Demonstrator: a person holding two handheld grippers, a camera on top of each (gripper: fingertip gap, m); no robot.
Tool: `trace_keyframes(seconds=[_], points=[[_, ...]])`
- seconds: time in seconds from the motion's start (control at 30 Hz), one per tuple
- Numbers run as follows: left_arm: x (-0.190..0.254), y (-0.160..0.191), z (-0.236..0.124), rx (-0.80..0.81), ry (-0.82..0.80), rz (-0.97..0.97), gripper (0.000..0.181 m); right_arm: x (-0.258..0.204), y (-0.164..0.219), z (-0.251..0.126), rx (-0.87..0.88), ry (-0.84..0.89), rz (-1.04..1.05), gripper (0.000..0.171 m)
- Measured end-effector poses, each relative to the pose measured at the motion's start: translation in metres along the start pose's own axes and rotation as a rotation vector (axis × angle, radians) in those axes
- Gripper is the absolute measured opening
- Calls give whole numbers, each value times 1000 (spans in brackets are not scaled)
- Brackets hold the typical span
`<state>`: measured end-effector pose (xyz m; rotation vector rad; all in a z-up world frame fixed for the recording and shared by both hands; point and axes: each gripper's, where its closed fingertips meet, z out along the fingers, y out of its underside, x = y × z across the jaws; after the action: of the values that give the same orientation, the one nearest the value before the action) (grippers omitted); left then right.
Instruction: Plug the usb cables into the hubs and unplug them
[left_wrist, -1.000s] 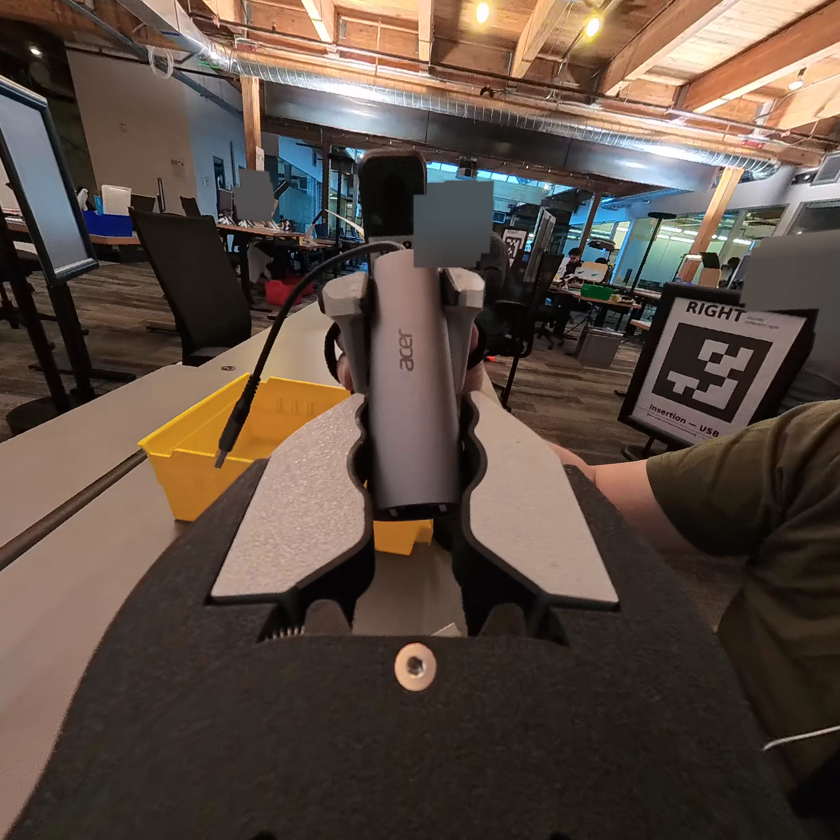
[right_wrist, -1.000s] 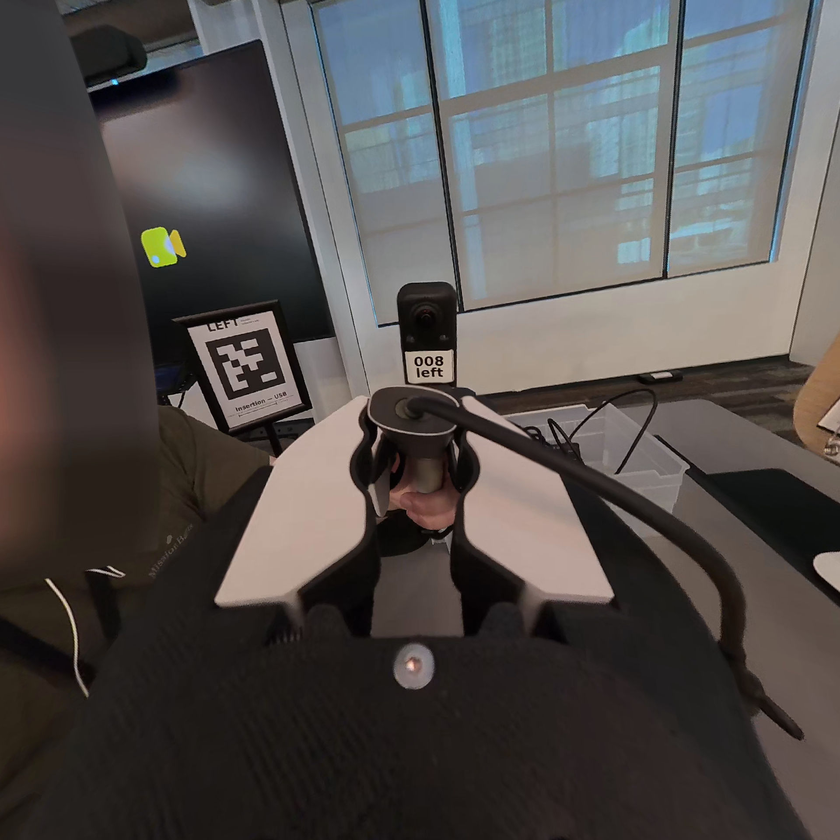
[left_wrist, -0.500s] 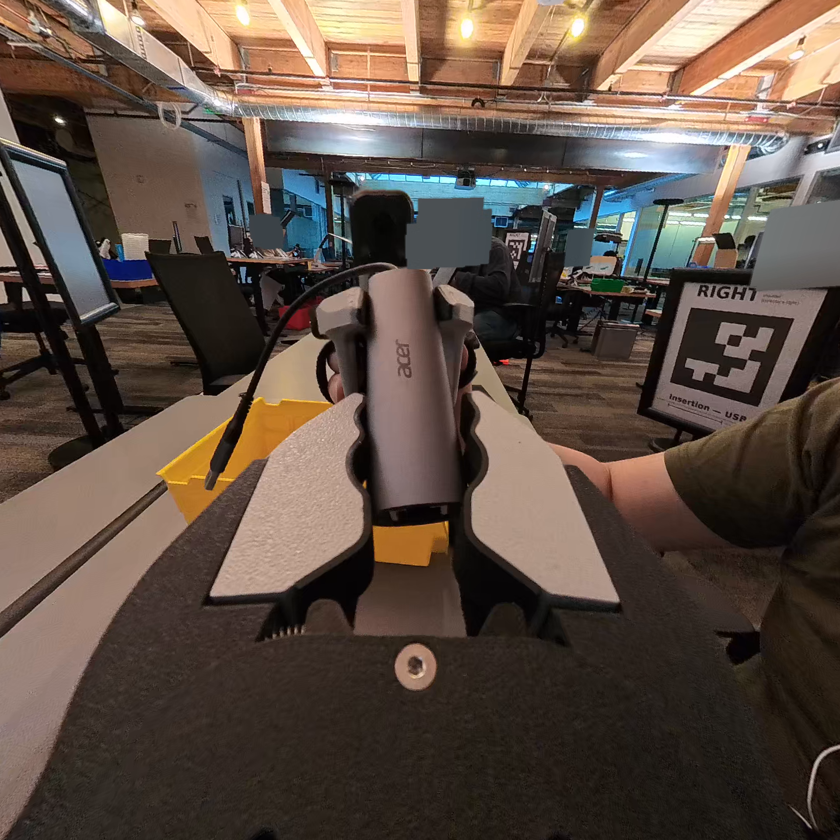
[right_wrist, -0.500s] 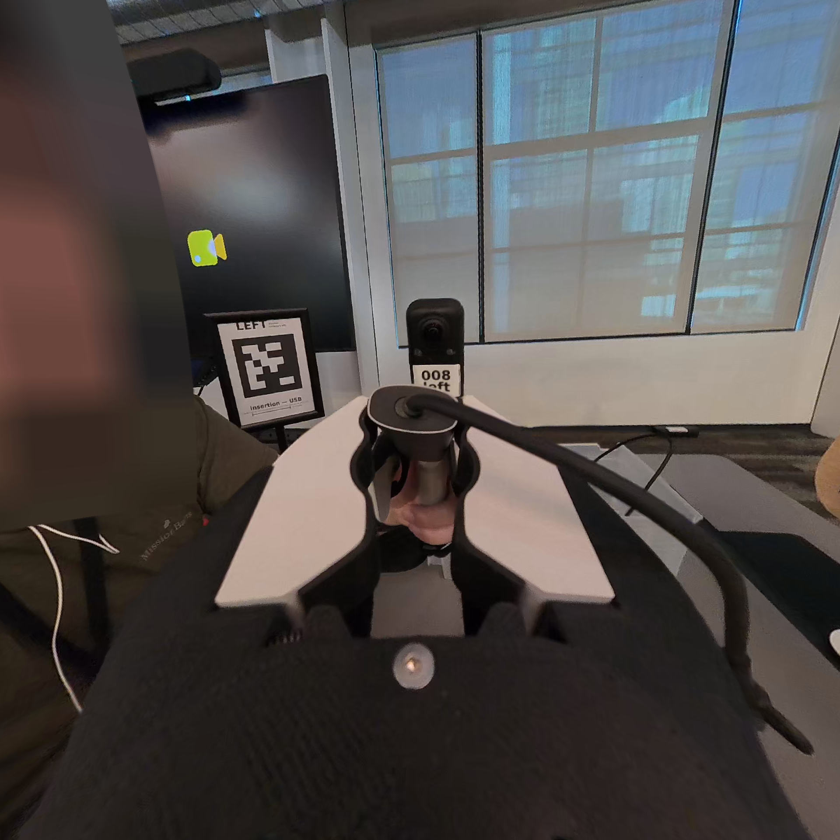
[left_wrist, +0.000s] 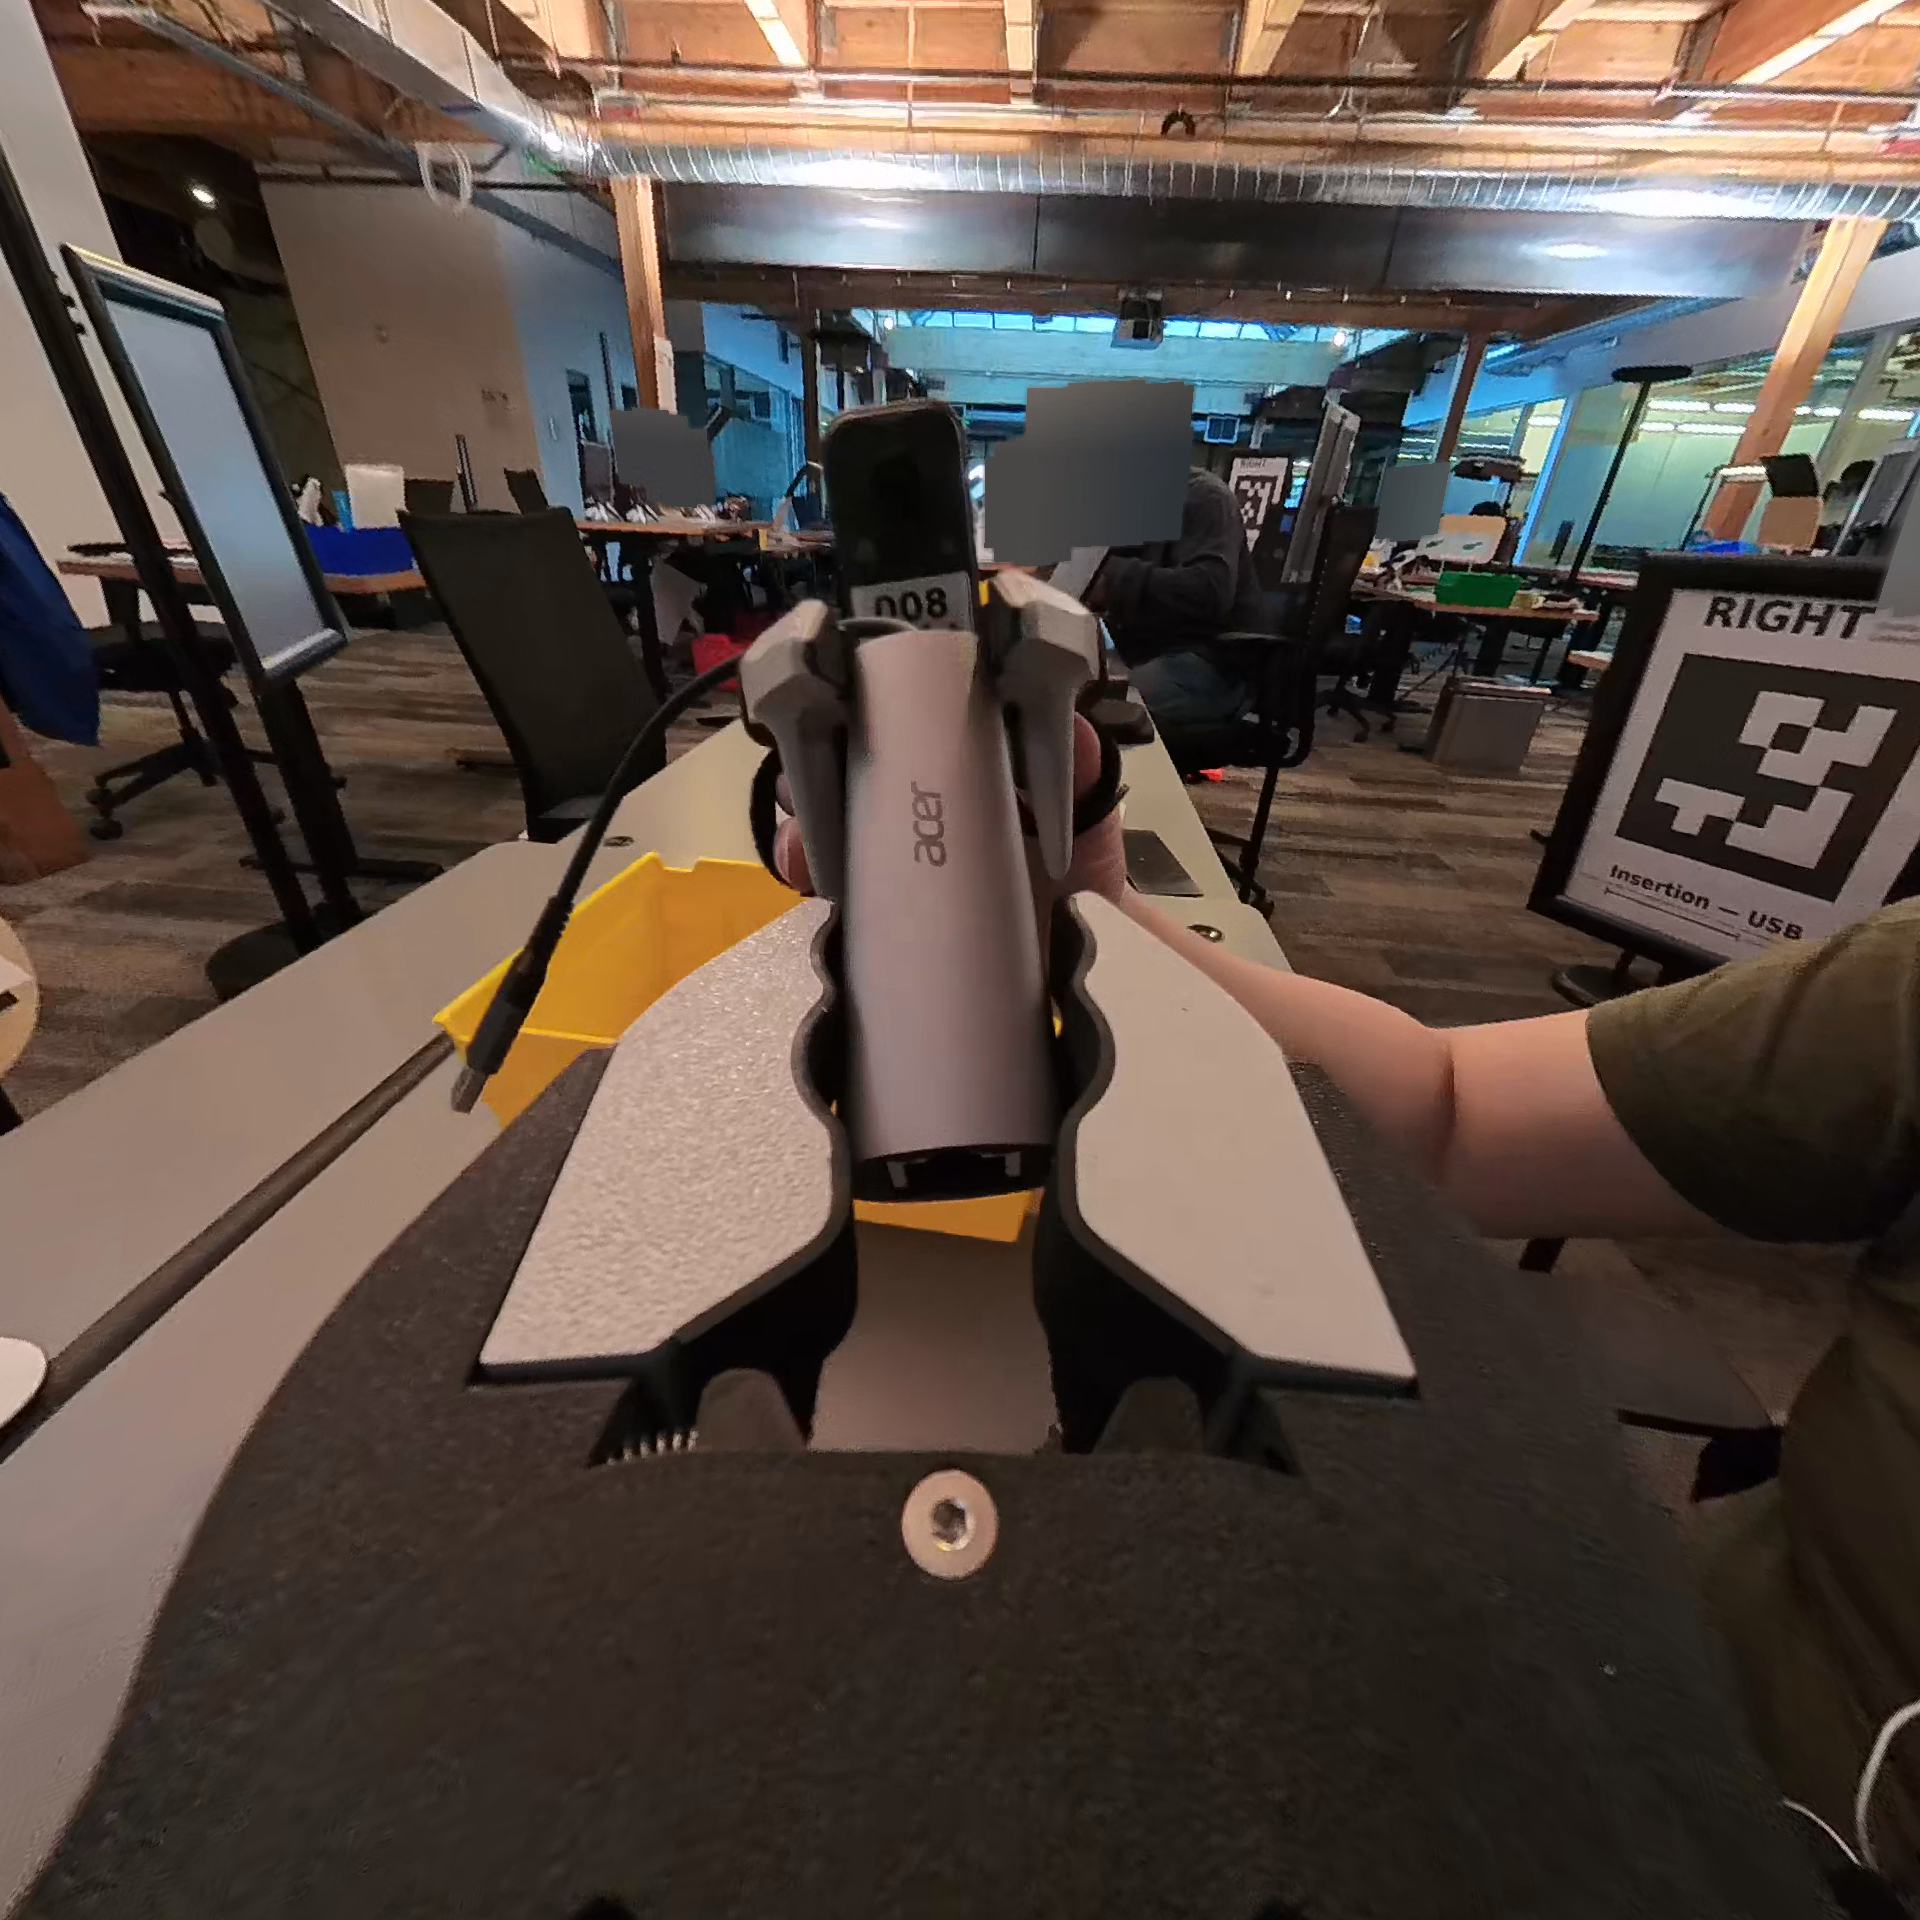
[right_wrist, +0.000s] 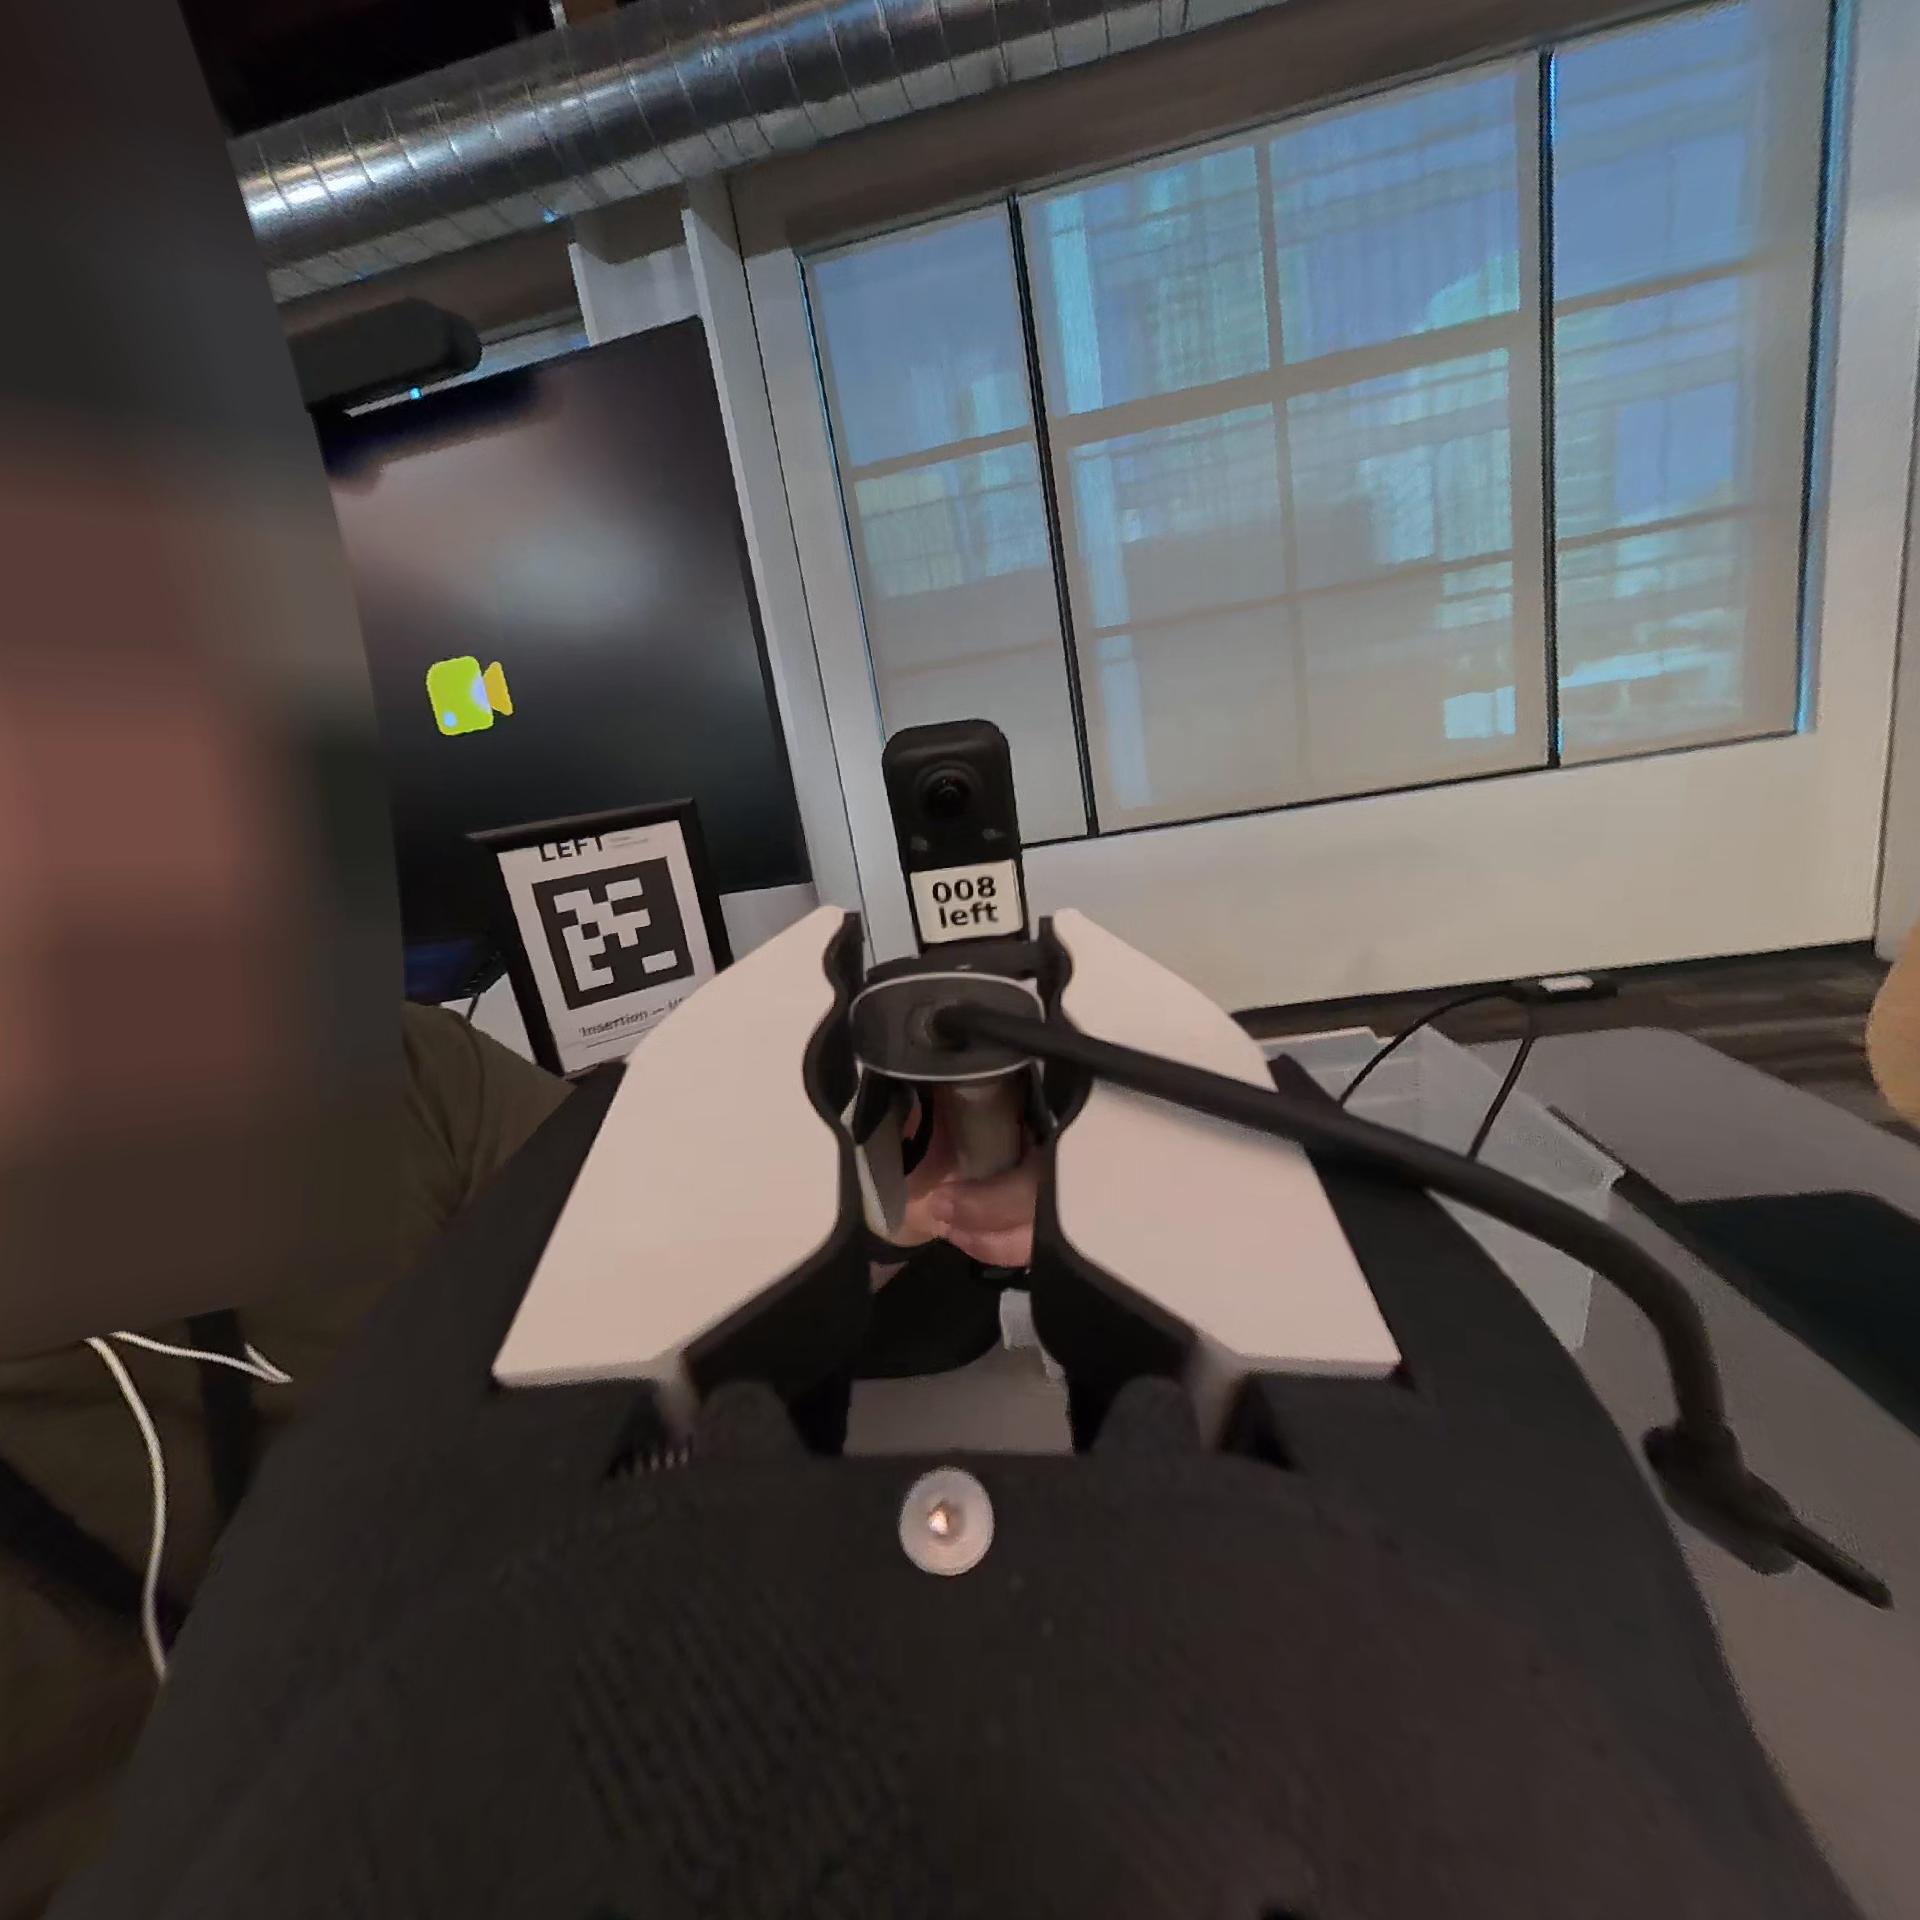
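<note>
I've got the grey counter (left_wrist: 260, 1049) running far ahead, w/ a yellow bin (left_wrist: 613, 966) on it just beyond my left tongs (left_wrist: 940, 997). Left tongs are clamped on the near half of the silver hub (left_wrist: 940, 935), which stands lengthwise btwn the fingers, port end nearest me. Right tongs (right_wrist: 948, 997) face mine and pinch the hub's far end. Hub's black cable (left_wrist: 613, 800) arcs off left; its plug (left_wrist: 486, 1049) hangs free over the bin's near left corner, touching nothing.
</note>
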<state>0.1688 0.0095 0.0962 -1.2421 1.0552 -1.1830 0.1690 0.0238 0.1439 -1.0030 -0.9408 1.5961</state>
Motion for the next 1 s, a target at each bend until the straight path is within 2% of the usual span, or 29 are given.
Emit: trace_keyframes(seconds=[0.23,0.3,0.43,0.53,0.63,0.7,0.83,1.0], points=[[-10,-1,-3,18,-22,-67,36,10,14,5,-116,86,56,45],[-8,0,-4,14,-2,-86,36,14,13,4,-114,117,55,34],[-8,2,-2,13,6,-111,36,13,22,5,-176,118,69,42],[-6,2,-1,17,22,-99,37,13,27,7,-208,111,68,35],[-14,1,-3,26,-62,43,39,17,21,9,-165,150,111,35],[-21,-4,-9,32,-162,218,50,20,13,8,-99,162,207,35],[-26,-11,-19,-7,-338,524,43,26,11,6,-22,165,372,34],[-27,-13,-24,0,-377,611,32,33,22,8,-33,196,468,35]])
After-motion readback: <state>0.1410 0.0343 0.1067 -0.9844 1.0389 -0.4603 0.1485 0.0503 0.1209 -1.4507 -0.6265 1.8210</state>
